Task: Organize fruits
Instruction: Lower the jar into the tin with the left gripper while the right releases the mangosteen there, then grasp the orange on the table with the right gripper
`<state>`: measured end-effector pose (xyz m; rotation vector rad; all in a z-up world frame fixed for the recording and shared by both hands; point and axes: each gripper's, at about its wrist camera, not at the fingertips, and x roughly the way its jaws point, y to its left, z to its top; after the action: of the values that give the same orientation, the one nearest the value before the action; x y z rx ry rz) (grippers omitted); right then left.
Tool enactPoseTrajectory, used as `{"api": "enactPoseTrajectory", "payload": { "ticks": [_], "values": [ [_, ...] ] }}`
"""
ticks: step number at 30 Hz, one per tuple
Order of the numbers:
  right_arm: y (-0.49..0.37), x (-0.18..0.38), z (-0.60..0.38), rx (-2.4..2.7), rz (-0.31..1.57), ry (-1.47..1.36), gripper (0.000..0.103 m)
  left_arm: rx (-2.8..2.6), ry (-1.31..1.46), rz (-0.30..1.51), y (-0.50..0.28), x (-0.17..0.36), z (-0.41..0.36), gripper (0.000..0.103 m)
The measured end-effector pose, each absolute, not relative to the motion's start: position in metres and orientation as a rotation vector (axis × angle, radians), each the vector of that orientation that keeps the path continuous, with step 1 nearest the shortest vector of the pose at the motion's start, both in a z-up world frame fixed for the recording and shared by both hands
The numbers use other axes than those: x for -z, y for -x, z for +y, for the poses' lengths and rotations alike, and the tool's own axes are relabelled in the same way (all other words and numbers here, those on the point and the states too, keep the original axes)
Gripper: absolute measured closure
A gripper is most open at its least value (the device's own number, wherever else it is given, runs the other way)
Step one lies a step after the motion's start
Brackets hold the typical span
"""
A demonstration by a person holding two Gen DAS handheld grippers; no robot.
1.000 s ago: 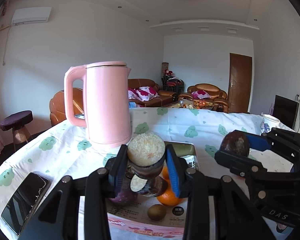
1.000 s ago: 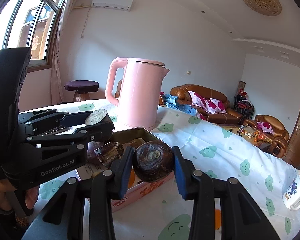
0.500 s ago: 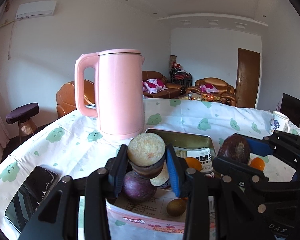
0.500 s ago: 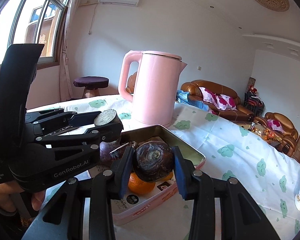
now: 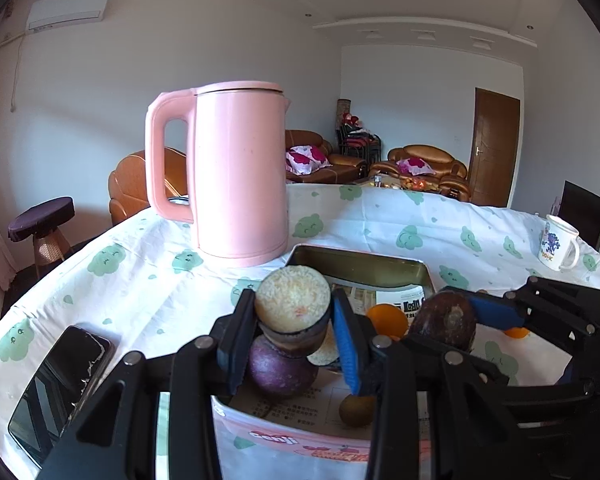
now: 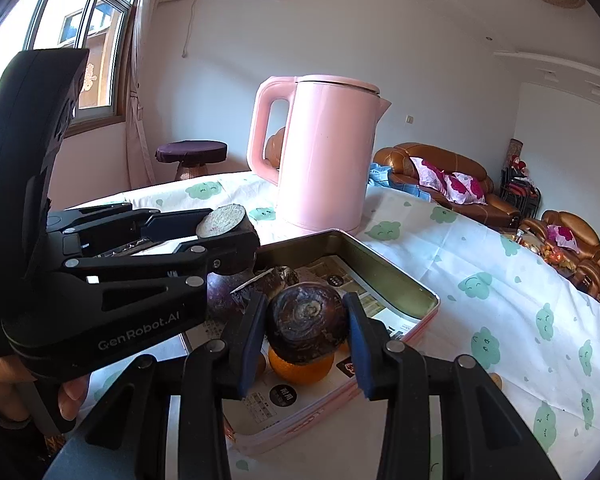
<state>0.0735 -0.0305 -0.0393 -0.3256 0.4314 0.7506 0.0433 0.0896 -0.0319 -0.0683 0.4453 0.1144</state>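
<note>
Both grippers nearer tray (image 5: 362,266) | left gripper (image 5: 293,322) clamps cut fruit (image 5: 292,304) | right gripper (image 6: 306,330) clamps dark fruit (image 6: 306,322)

The left gripper (image 6: 228,236) body reads "GenRobot.AI".

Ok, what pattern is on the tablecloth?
White tablecloth with green smiling clouds and small drops; clearest in the right wrist view.

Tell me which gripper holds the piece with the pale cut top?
The left gripper holds the cut piece. The right gripper holds a dark whole fruit.
</note>
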Motion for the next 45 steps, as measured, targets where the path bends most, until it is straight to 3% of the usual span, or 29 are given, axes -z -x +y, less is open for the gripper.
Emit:
{"api": "enactPoseTrajectory", "payload": {
  "ticks": [19, 22, 24, 26, 33, 45],
  "values": [
    [-0.078, 0.05, -0.02, -0.786, 0.496, 0.362, 0.062, -0.083, 0.091, 0.497, -0.049, 0.036, 0.094, 0.063],
    [-0.08, 0.051, -0.019, -0.796, 0.512, 0.366, 0.06, -0.089, 0.084, 0.489, -0.047, 0.036, 0.092, 0.054],
    [-0.08, 0.051, -0.018, -0.786, 0.514, 0.367, 0.042, -0.095, 0.078, 0.473, -0.044, 0.034, 0.091, 0.039],
    [-0.078, 0.049, -0.02, -0.779, 0.492, 0.361, 0.035, -0.098, 0.083, 0.451, -0.04, 0.031, 0.09, 0.03],
    [-0.07, 0.035, -0.051, -0.696, 0.429, 0.359, 0.035, -0.124, 0.126, 0.359, -0.022, 0.009, 0.095, 0.013],
    [-0.12, 0.037, -0.173, -0.421, 0.561, 0.247, 0.035, 0.005, 0.035, 0.398, -0.043, 0.009, 0.021, 0.01]
  ]
}}
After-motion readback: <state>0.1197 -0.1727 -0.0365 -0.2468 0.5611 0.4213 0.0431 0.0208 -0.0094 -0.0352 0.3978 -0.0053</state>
